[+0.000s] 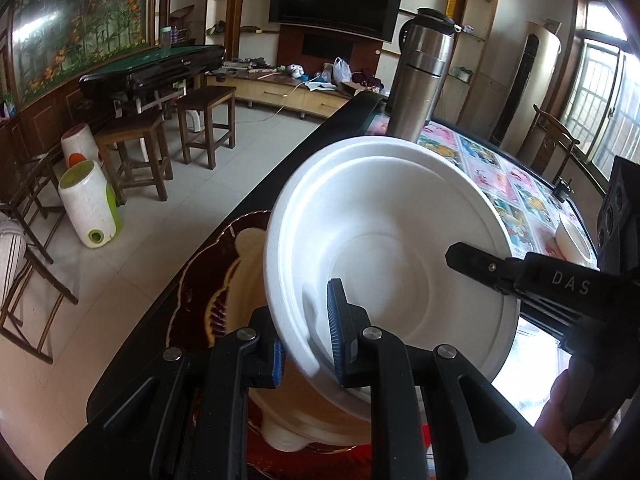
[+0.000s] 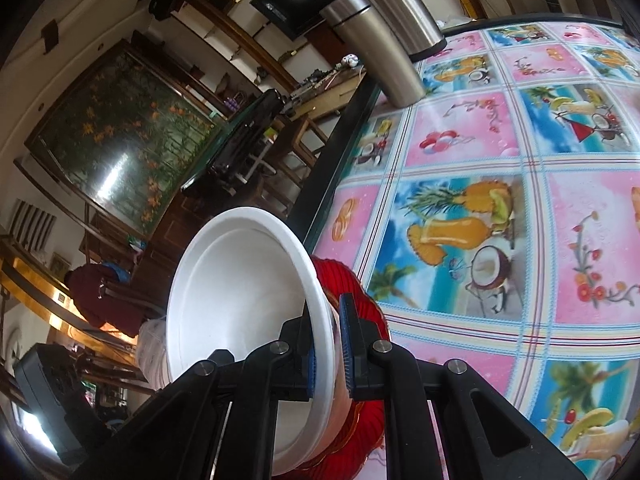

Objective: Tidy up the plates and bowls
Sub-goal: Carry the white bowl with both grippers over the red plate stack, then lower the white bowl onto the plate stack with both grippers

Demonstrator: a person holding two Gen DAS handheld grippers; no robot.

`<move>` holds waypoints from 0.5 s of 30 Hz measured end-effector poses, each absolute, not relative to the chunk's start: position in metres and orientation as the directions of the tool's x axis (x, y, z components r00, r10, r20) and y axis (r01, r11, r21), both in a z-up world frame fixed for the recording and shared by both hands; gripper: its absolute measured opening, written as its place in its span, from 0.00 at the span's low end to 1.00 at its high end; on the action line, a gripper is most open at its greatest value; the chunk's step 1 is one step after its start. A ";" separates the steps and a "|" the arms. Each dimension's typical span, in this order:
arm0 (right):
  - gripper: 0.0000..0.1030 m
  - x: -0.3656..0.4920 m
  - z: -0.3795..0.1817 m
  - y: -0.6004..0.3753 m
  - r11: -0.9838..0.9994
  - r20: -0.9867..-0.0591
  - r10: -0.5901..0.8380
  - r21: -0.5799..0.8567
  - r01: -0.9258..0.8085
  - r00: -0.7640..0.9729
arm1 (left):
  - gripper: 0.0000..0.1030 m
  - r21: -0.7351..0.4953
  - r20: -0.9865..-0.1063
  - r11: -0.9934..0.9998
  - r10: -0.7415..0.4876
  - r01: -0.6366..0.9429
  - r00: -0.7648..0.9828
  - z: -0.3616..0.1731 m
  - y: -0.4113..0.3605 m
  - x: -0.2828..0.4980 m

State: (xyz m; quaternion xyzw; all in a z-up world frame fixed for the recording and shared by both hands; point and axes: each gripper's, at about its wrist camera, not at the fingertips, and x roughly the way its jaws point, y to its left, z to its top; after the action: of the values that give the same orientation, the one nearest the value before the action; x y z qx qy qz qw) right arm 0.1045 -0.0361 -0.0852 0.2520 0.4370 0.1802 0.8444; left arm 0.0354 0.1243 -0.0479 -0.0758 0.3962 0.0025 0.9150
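Note:
A white foam bowl [image 1: 384, 248], with a second rim showing just behind it as if two are nested, hangs tilted over the table's near corner. My left gripper [image 1: 310, 352] is shut on its near rim. From the right, my right gripper [image 1: 476, 258] holds the opposite rim, one finger lying inside the bowl. The right wrist view shows the same white bowl [image 2: 240, 300] edge-on, with my right gripper [image 2: 329, 356] shut on its rim. Under the bowl sit a cream bowl [image 1: 256, 280] and a red plate with gold trim [image 1: 200, 292], the plate [image 2: 360, 304] also behind the bowl.
A tall steel flask [image 1: 420, 80] stands at the table's far left edge, and shows as flask [image 2: 372, 40] too. A small cream bowl [image 1: 574, 240] rests on the picture tablecloth [image 2: 500, 200] to the right. Wooden stools [image 1: 136, 152] and white jugs stand on the floor left of the table.

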 end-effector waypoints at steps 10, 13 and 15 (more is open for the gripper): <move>0.11 0.102 -0.084 -0.028 0.807 -0.650 0.543 0.578 -0.118 0.532 | 0.16 -0.140 -0.710 0.987 -0.046 -0.077 0.702 -0.036 0.138 0.021; 0.13 0.100 -0.080 -0.029 0.804 -0.645 0.548 0.582 -0.122 0.532 | 0.17 -0.150 -0.711 0.986 -0.054 -0.076 0.702 -0.032 0.144 0.020; 0.13 0.099 -0.081 -0.030 0.799 -0.642 0.555 0.589 -0.123 0.529 | 0.16 -0.151 -0.706 0.985 -0.052 -0.079 0.706 -0.029 0.146 0.018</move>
State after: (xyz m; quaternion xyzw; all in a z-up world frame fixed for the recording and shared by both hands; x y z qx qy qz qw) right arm 0.0992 -0.0298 -0.0811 0.2448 0.4413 0.2018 0.8394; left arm 0.0184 0.1461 -0.0291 -0.0854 0.3833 0.0075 0.9196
